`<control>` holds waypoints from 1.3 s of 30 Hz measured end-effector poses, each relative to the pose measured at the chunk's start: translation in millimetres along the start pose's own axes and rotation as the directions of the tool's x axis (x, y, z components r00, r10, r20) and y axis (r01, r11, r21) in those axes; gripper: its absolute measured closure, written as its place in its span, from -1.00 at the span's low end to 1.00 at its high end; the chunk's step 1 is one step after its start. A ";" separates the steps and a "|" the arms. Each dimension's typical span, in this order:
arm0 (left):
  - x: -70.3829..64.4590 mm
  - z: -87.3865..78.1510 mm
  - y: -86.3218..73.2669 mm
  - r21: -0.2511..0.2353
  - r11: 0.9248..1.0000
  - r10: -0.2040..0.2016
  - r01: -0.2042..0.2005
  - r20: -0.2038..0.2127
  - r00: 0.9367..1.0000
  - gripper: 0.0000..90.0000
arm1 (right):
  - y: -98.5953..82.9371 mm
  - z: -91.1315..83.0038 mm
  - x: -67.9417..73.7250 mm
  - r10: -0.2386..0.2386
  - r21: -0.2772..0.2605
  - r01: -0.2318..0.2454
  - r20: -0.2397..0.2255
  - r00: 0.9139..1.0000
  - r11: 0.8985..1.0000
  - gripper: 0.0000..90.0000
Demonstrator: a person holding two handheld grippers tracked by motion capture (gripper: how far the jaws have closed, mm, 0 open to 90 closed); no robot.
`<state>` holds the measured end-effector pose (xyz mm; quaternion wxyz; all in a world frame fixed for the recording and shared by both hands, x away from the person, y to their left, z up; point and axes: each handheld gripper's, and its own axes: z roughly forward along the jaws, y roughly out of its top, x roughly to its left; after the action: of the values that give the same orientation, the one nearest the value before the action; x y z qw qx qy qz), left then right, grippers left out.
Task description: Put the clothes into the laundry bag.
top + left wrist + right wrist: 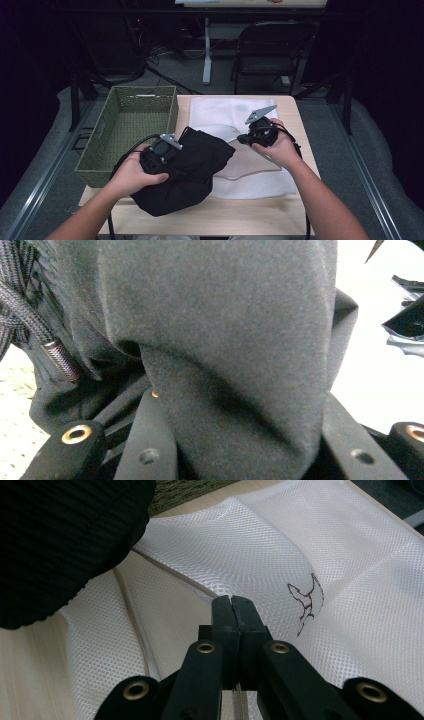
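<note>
My left gripper [161,150] has its two black jaws pinching a thick fold of the black garment [225,340]; in the left gripper view the cloth bulges up between them, so the hold looks deep rather than on a bare edge. I judge that bite is there to keep the bundle together while I lift or shift it. A braided drawstring [30,315] with a metal tip hangs at one side, which suggests a hoodie or drawstring shorts, though I cannot tell which.

My right gripper [233,602] has its jaws pressed together, tip to tip, with nothing between them that I can see. They hover just above the white mesh garment [260,555], near a small dark printed emblem [306,600], as if ready for the next piece.

Farther out, the high view shows the black garment [185,170] bunched at the near left of the wooden table [225,215], overlapping the edge of the white mesh garment [250,175] that lies spread flat to its right. The green woven basket [125,125] stands just beside the black bundle, on the table's left edge, and is the likely place for it.
</note>
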<state>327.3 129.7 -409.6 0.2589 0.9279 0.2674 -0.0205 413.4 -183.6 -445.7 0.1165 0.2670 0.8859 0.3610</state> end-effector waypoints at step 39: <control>-50.6 45.7 28.9 0.045 0.985 0.163 -0.168 0.093 0.982 0.50 | 4.2 1.1 2.3 -0.007 -0.007 0.007 -0.003 1.000 1.000 0.99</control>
<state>303.2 61.8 -426.6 0.2470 0.9515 0.1769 -0.0473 413.5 -179.2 -443.5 0.1174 0.2631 0.8857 0.3640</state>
